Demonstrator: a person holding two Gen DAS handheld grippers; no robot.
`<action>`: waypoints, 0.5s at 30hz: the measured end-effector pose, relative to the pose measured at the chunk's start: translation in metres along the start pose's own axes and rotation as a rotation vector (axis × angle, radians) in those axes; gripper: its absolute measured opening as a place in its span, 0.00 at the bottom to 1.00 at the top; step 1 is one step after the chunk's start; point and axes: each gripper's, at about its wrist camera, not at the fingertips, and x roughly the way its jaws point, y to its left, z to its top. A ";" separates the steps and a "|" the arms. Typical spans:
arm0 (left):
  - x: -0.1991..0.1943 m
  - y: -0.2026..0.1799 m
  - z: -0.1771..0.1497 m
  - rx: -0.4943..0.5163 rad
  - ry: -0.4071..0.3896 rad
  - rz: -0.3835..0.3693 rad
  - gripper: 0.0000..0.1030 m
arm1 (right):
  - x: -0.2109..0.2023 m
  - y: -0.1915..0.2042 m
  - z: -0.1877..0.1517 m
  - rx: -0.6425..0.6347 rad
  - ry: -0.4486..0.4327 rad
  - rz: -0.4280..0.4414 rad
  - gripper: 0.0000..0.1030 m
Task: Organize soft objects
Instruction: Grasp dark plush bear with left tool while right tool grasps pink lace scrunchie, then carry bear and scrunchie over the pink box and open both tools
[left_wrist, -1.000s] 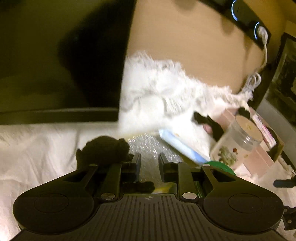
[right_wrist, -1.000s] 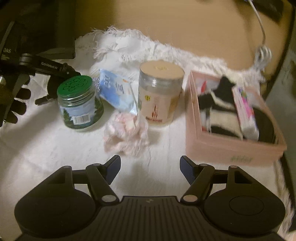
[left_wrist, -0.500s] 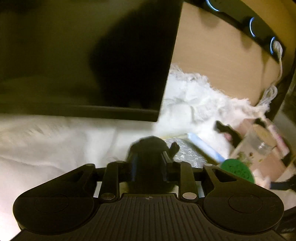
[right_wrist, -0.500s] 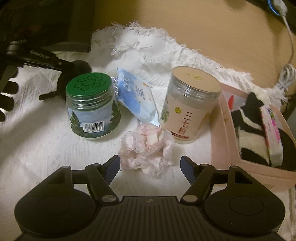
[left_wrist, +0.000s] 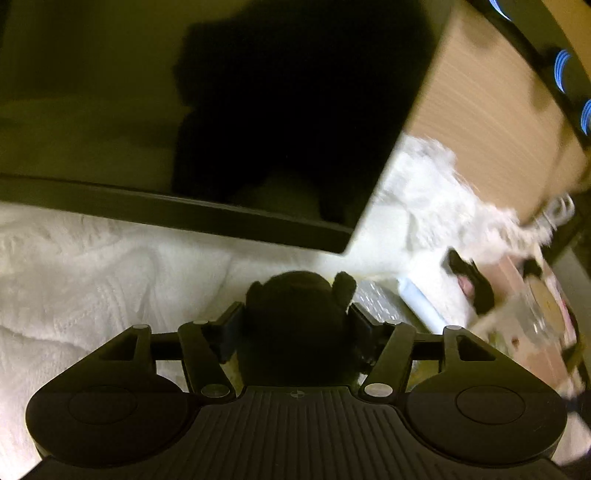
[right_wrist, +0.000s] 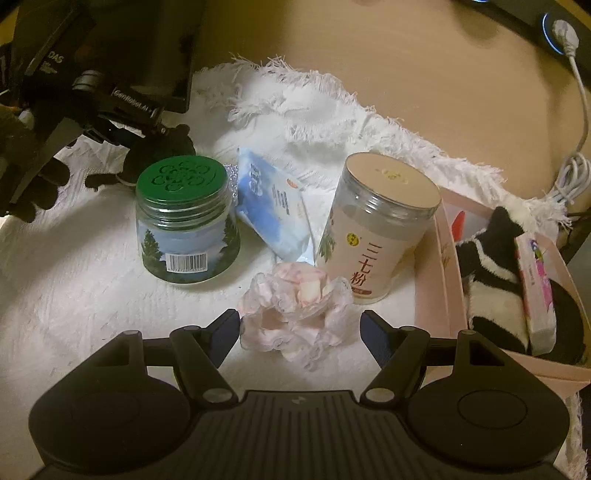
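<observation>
A black fuzzy soft thing (left_wrist: 295, 310) lies on the white cloth between the fingers of my left gripper (left_wrist: 295, 325). The jaws are opening and stand wide at its sides without squeezing it. In the right wrist view the same black thing (right_wrist: 173, 144) shows behind the green-lidded jar. A pink frilly scrunchie (right_wrist: 295, 310) lies between the spread fingers of my right gripper (right_wrist: 299, 332), which is open and does not touch it. A pink box (right_wrist: 436, 295) at the right holds a black-and-white striped soft item (right_wrist: 491, 266) and a pink packet (right_wrist: 535, 295).
A green-lidded jar (right_wrist: 184, 221), a blue packet (right_wrist: 277, 206) and a beige-lidded jar (right_wrist: 380, 236) stand behind the scrunchie on the white fringed cloth (right_wrist: 74, 295). A dark screen (left_wrist: 184, 110) looms just beyond the black thing. A power strip with a white cable (right_wrist: 561, 29) runs along the back.
The left gripper's jaws have spread and come around the black thing, which lay to their left before. The right gripper has closed in on the scrunchie, now between its fingers.
</observation>
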 end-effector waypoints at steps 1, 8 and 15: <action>-0.001 -0.002 -0.002 0.026 0.001 -0.002 0.66 | 0.001 0.000 0.001 -0.004 0.000 0.004 0.70; 0.016 0.002 -0.004 0.009 0.097 -0.046 0.76 | 0.024 -0.013 0.013 0.055 0.038 0.084 0.70; 0.001 -0.007 -0.018 0.014 0.033 -0.044 0.72 | 0.031 -0.030 0.022 0.150 0.100 0.121 0.40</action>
